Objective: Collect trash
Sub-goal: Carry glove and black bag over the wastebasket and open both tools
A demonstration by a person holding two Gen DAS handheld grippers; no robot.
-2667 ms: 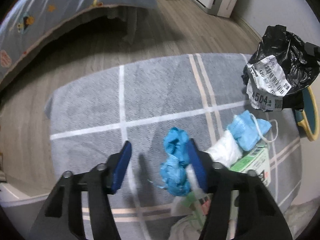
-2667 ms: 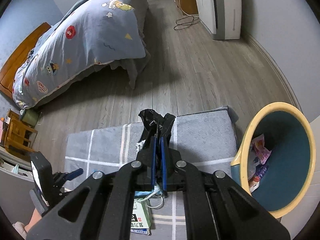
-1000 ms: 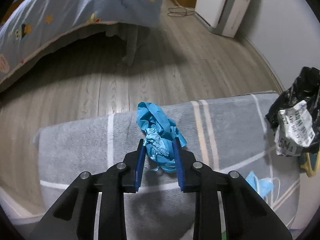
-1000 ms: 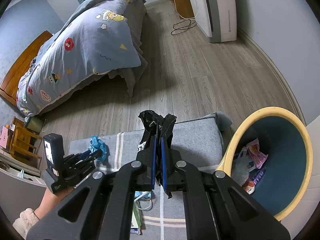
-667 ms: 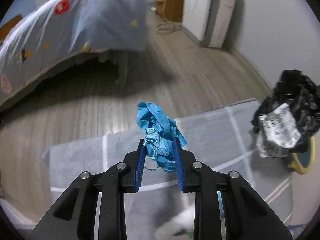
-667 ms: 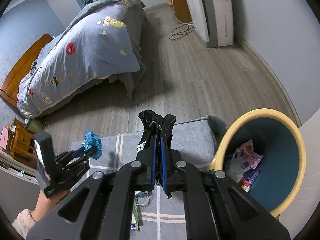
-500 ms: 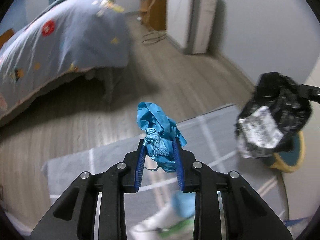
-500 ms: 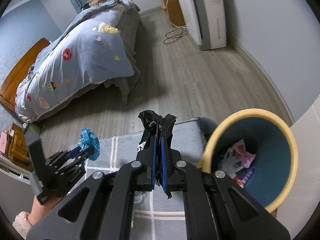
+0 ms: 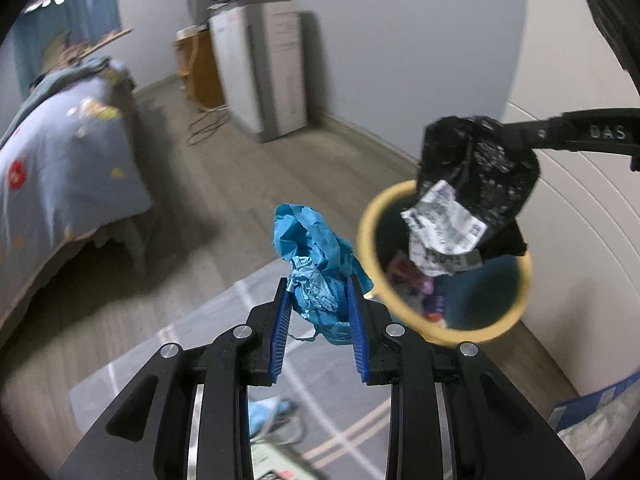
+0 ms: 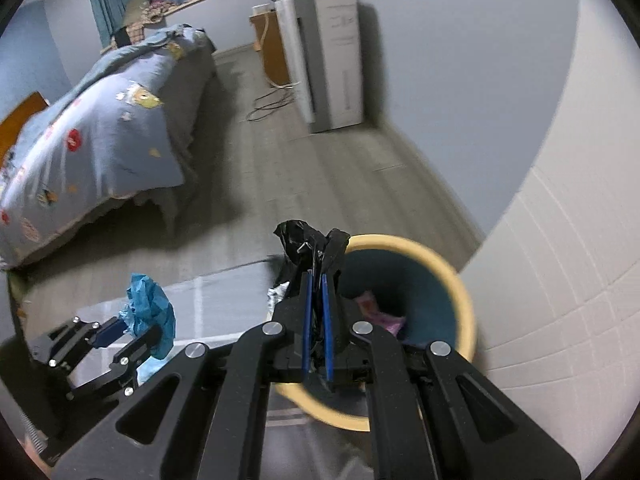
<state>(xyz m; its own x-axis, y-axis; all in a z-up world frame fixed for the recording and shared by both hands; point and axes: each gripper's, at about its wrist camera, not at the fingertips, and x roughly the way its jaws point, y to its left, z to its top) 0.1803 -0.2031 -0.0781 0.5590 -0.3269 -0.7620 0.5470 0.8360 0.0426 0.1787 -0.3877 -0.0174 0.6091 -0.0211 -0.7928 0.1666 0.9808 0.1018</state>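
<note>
My left gripper (image 9: pixel 318 300) is shut on a crumpled blue glove wad (image 9: pixel 316 264) and holds it in the air, left of the bin; it also shows in the right wrist view (image 10: pixel 150 312). My right gripper (image 10: pixel 315 280) is shut on a black plastic bag (image 10: pixel 310 246) with a white label (image 9: pixel 442 226), held over the rim of the yellow bin with a teal inside (image 9: pixel 472 330). The bin (image 10: pixel 448 276) holds several bits of trash.
A grey rug with pale lines (image 9: pixel 192 344) lies on the wood floor, with a blue mask (image 9: pixel 266 408) and a carton on it. A bed with a blue quilt (image 10: pixel 100 128) stands left. A white appliance (image 10: pixel 332 56) and walls stand behind the bin.
Both grippers have lifted and swung right toward the bin. The black bag went from above the rug to above the bin's rim. The left gripper picked the blue wad off the rug earlier.
</note>
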